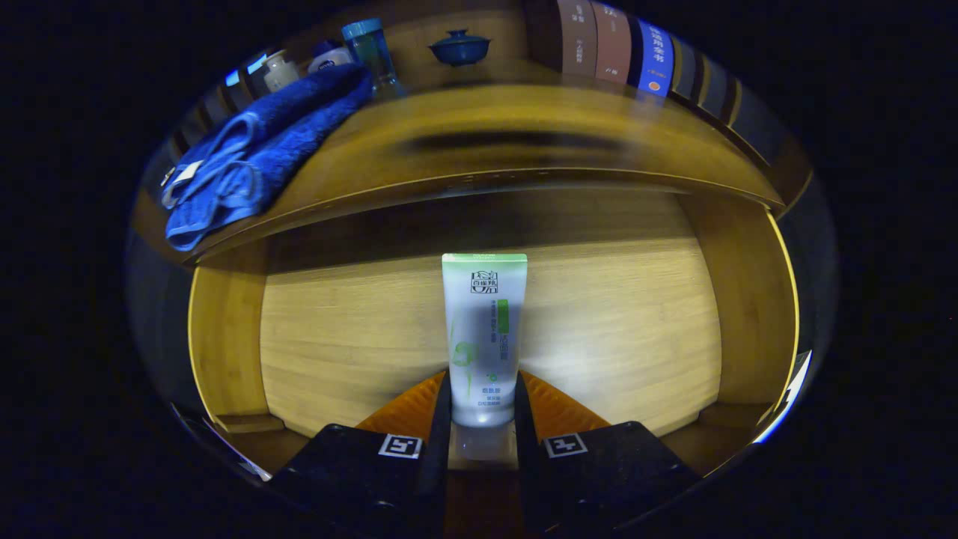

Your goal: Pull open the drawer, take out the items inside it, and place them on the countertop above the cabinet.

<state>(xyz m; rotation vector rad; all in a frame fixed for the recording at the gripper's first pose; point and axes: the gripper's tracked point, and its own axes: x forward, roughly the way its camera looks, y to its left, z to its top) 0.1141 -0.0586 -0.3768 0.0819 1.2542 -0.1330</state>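
jaws clenched on a tube [483, 337] inside the open drawer [224, 337]; lifting it onto the worktop [486, 150], beside a blue towel [254, 157], remains.

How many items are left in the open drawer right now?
1: a tube lying on the drawer floor, its cap end between the fingers of the tool, which press on both its sides. The drawer's front corners are partly hidden behind the tool.

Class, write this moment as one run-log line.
drawer: open | tongs: shut on tube | tube: inside drawer | countertop: blue towel | step: lift out next
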